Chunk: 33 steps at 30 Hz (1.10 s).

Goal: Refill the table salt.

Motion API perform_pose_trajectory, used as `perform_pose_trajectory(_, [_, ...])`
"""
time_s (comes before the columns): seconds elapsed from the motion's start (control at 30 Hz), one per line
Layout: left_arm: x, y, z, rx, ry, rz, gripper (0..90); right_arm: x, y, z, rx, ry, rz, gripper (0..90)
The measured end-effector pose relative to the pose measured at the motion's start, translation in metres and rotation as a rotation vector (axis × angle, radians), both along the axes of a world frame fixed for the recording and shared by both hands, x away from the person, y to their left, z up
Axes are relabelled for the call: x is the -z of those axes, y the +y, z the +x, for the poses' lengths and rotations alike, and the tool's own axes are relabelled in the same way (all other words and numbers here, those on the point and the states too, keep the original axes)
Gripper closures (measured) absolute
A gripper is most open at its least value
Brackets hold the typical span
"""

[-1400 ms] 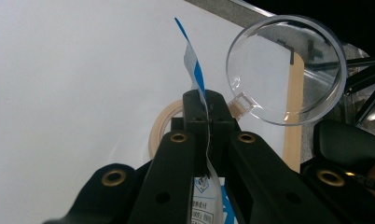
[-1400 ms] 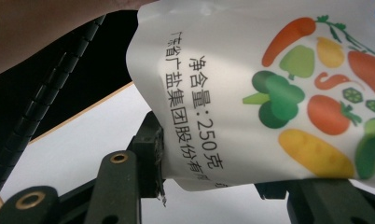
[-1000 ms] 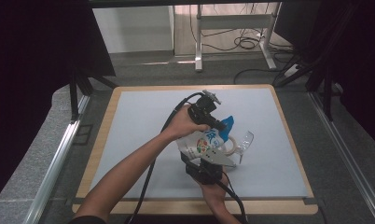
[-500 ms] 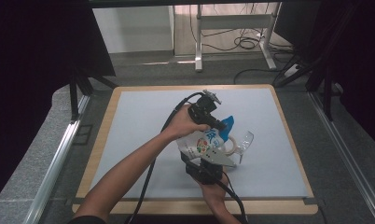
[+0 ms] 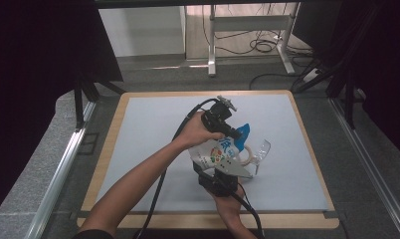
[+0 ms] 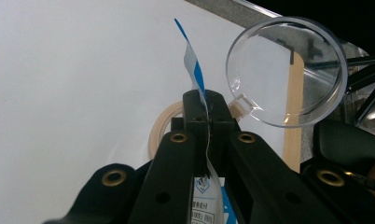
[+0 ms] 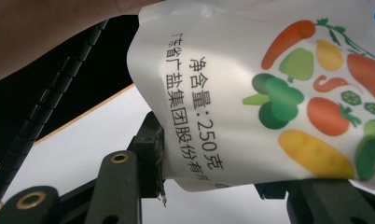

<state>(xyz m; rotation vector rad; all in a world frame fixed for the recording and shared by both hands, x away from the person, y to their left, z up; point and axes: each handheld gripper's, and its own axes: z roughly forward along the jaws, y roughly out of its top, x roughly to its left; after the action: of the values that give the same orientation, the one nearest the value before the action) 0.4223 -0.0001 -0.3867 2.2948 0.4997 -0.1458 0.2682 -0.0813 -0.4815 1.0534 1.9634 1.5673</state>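
Observation:
A white pouch (image 5: 219,152) printed with vegetables and a blue top is held tilted above the grey mat (image 5: 148,124). My left gripper (image 5: 235,133) is shut on the pouch's thin blue top edge (image 6: 195,71), seen between the jaws of that gripper (image 6: 207,110). From below, my right gripper (image 5: 222,171) clamps the bottom of the pouch (image 7: 269,93); its left pad (image 7: 151,149) presses the pouch's lower corner. Just right of the pouch a clear container with a beige rim (image 5: 248,157) stands on the mat, its round clear lid (image 5: 262,148) hinged open.
The mat lies on a wooden board (image 5: 113,129) with grey ledges around it. Black cables (image 5: 160,184) trail from both grippers toward the front edge. The lid (image 6: 288,70) and beige rim (image 6: 158,128) sit just beyond my left gripper's jaws.

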Motion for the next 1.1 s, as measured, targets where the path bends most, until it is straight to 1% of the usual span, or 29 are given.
perform_pose_trajectory(0.53, [0.0002,-0.0002,0.0004,0.003,0.0,0.004,90.0,0.0005,0.0009,-0.0004,0.009,-0.004,0.0,53.7])
perform_pose_trajectory(1.1, [0.0,0.0001,0.0,0.006,-0.001,0.007,90.0,0.0002,0.0006,-0.0015,0.006,-0.008,-0.001,53.9])
